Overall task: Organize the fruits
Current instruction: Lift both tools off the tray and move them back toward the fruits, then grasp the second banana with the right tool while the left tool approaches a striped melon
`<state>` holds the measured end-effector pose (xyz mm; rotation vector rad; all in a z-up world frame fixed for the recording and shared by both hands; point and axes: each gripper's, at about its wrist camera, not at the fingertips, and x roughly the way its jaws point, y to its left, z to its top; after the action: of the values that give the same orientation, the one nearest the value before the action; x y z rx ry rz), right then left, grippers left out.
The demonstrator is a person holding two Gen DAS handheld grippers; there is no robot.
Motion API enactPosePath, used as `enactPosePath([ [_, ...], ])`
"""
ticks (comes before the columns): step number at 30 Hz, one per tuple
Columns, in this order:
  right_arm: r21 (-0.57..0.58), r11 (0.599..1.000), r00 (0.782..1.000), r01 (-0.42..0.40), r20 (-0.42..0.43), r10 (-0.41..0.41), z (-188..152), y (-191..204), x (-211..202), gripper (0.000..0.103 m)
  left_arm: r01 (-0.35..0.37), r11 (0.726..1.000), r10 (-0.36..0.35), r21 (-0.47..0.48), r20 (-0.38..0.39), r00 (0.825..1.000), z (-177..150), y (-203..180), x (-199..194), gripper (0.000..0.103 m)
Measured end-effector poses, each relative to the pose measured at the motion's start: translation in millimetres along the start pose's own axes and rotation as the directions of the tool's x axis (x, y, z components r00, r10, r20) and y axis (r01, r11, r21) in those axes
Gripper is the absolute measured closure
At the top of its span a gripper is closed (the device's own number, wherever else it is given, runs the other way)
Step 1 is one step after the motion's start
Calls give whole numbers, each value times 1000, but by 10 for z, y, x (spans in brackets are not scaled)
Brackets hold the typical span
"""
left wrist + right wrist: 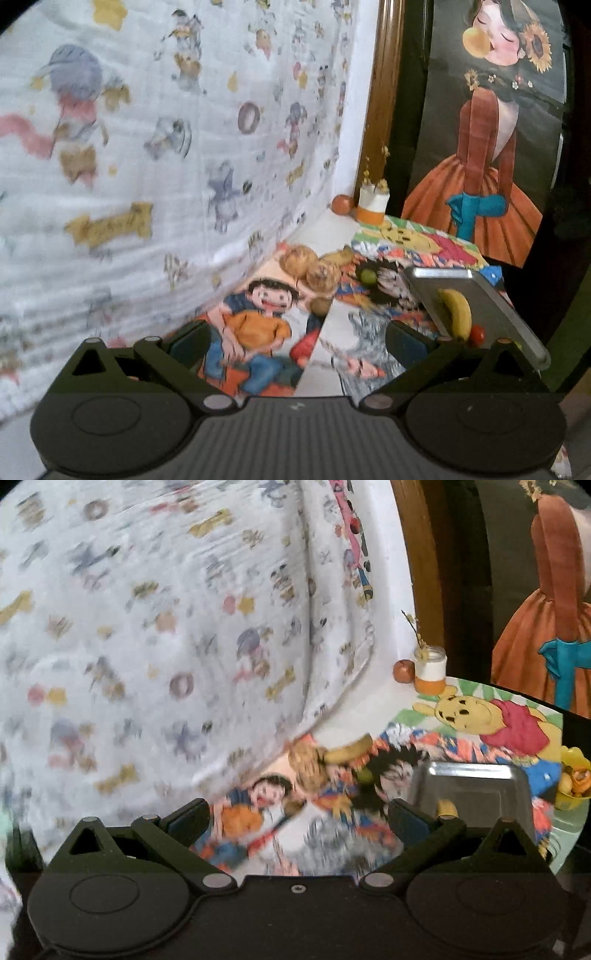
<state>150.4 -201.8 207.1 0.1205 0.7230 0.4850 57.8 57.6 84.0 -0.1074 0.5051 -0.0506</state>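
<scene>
Both tools stand spread wide with nothing between their fingers. The left tool (295, 343) hangs over the near part of the desk (325, 332), above the cartoon prints that cover it. The right tool (295, 823) hangs likewise over the prints, and its view is blurred.

Nearest the left tool, ahead and to its right, a metal tray (491, 306) sits toward the desk's right edge. In it lie a banana (458, 314) and a small red fruit (478, 334), touching or just beside each other at the tray's near end. The banana's long axis runs roughly from near to far, close to the line of the fingers. In the right wrist view the tray (476, 786) lies just beyond the right finger, so the right tool looks the nearer to it.

Farther out, almost straight ahead of the left tool, the loose fruit waits: a small brown one (320, 305), then two large round tan ones (299, 260) side by side, with a green one (367, 275) just to their right. A second banana (338, 255) lies behind them, its long axis across the fingers. By judgement the left tool is better placed for this cluster, which lies left of the tray.

At the far edge, against the curtain (147, 147), an orange-red fruit (341, 204) touches a jar (373, 206).
</scene>
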Motion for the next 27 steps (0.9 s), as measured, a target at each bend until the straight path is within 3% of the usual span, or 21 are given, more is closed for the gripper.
enactPosePath([
  [8, 66, 998, 994, 9, -106, -2, 578, -274, 934, 1, 33, 999, -33, 33, -13, 999, 155, -89, 451, 0],
  [16, 209, 978, 981, 23, -193, 18, 624, -789, 2097, 1, 74, 997, -74, 12, -38, 997, 232, -93, 1138, 0],
  [22, 274, 960, 978, 58, -209, 0, 672, -1068, 2853, 13, 105, 994, -105, -1, -69, 992, 341, -128, 1735, 0],
  [27, 255, 962, 969, 95, -244, -31, 657, -1148, 3247, 24, 115, 993, -116, -8, -97, 989, 396, -164, 2135, 0],
])
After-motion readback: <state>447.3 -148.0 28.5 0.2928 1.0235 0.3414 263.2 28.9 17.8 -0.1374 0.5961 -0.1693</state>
